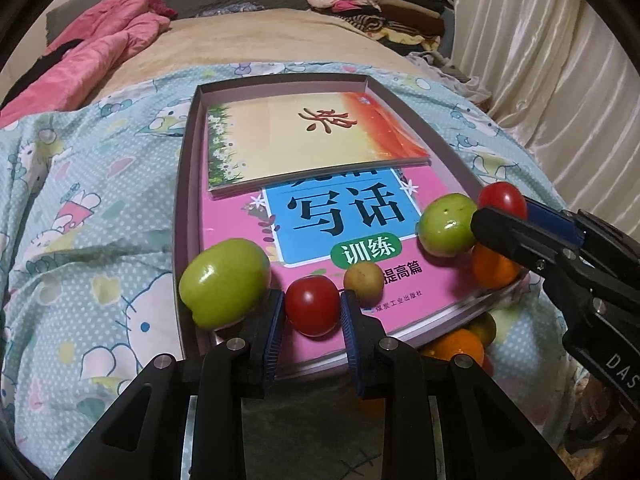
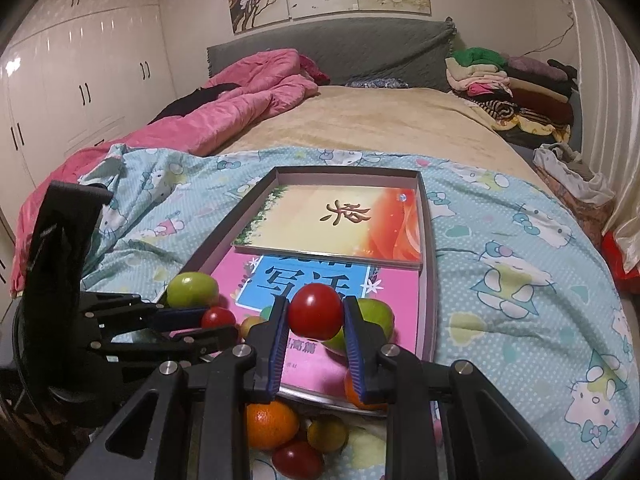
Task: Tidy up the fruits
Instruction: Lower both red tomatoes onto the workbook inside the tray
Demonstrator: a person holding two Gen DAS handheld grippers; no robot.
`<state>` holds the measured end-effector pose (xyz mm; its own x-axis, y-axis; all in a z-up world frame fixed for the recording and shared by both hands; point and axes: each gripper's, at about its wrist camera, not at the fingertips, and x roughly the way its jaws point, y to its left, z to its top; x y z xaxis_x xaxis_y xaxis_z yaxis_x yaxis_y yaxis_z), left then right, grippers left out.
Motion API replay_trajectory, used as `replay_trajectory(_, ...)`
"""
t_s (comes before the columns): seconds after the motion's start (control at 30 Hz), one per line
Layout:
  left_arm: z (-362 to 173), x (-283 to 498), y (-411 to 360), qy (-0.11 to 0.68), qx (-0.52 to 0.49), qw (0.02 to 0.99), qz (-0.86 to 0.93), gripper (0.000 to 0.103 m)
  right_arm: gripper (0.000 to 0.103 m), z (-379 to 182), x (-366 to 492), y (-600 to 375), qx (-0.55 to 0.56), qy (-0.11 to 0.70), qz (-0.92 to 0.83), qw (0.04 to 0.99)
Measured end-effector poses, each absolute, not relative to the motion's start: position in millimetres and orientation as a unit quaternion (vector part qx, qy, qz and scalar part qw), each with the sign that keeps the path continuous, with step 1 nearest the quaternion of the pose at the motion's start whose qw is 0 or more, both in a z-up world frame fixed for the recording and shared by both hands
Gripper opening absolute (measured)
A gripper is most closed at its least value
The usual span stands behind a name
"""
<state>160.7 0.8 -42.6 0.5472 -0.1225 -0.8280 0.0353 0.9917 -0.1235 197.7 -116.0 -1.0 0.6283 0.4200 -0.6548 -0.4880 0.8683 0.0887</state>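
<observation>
The red tomato (image 1: 313, 305) has smooth, shiny skin, and so does the big green fruit (image 1: 224, 282) on its left. The pink book (image 1: 332, 248) has a glossy paper cover. The yellow book (image 1: 312, 136), farther away, looks shiny too. Both lie in a flat tray (image 1: 186, 184) that looks like matt cardboard. The left gripper (image 1: 312, 320) is matt black plastic with ribbed blue pads and small shiny metal bolts. The cartoon sheet (image 1: 80, 208) is soft, wrinkled cloth. Far away, the pink quilt (image 2: 240, 108) looks puffy and soft, and the white cupboard doors (image 2: 80, 80) on the left are glossy.
</observation>
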Motion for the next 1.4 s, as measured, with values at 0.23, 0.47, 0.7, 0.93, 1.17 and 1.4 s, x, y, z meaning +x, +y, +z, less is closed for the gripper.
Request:
replay_trajectory(0.23, -43.4, 161.0, 1.8, 0.474, -0.048, 0.878, -0.047, 0.028, 0.027, -9.7, 199.0, -111.0, -0.063, 0.364, 0.249, 0.895)
replay_trajectory(0.47, -44.4, 162.1, 5.4, 0.477, -0.062, 0.875, -0.049, 0.028, 0.027, -16.6, 199.3, -109.0, -0.078, 0.376, 0.25, 0.889)
replay_trajectory(0.7, -45.6, 162.5, 6.4, 0.477, -0.067, 0.875, -0.05, 0.028, 0.027, -24.3, 197.9, -103.8, -0.098, 0.389, 0.251, 0.881)
replay_trajectory(0.93, -45.9, 162.2, 6.9, 0.475, -0.066, 0.876, -0.052, 0.029, 0.027, -26.0, 193.5, -99.6, -0.122, 0.386, 0.241, 0.882)
replay_trajectory(1.17, -45.8, 161.6, 4.2, 0.474, -0.055, 0.877, -0.051, 0.029, 0.027, -28.6, 190.1, -94.8, -0.143, 0.381, 0.239, 0.882)
replay_trajectory(1.4, -45.3, 161.3, 3.0, 0.474, -0.051, 0.877, -0.05, 0.029, 0.027, -30.2, 190.5, -94.5, -0.142, 0.379, 0.237, 0.883)
